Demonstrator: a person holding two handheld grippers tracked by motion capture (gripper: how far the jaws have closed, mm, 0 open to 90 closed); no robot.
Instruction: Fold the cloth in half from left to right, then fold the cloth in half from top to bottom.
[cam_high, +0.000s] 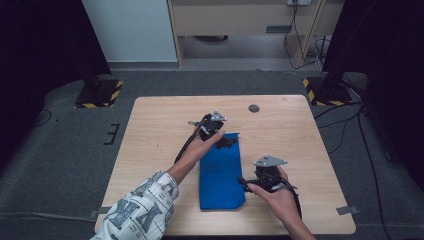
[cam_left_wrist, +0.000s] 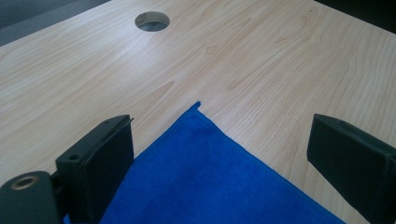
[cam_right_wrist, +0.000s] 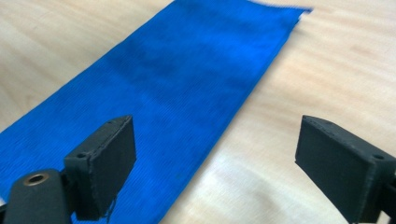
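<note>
Blue cloth (cam_high: 221, 172), light and limp on the table (cam_high: 150, 130), wants pinching at a corner; left tool (cam_left_wrist: 219, 154) and right tool (cam_right_wrist: 215, 163) gape wide, empty.

Left sleeve (cam_high: 142, 210): white, dark blue geometric print | left hand-held gripper (cam_high: 216, 131): black, grey three-cornered plate, black cable | right hand-held gripper (cam_high: 254, 181): likewise; brass-ringed screw holes.

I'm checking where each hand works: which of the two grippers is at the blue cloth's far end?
The left gripper, fingers open over the blue cloth's far corner. The right gripper hovers beside its near right edge.
</note>
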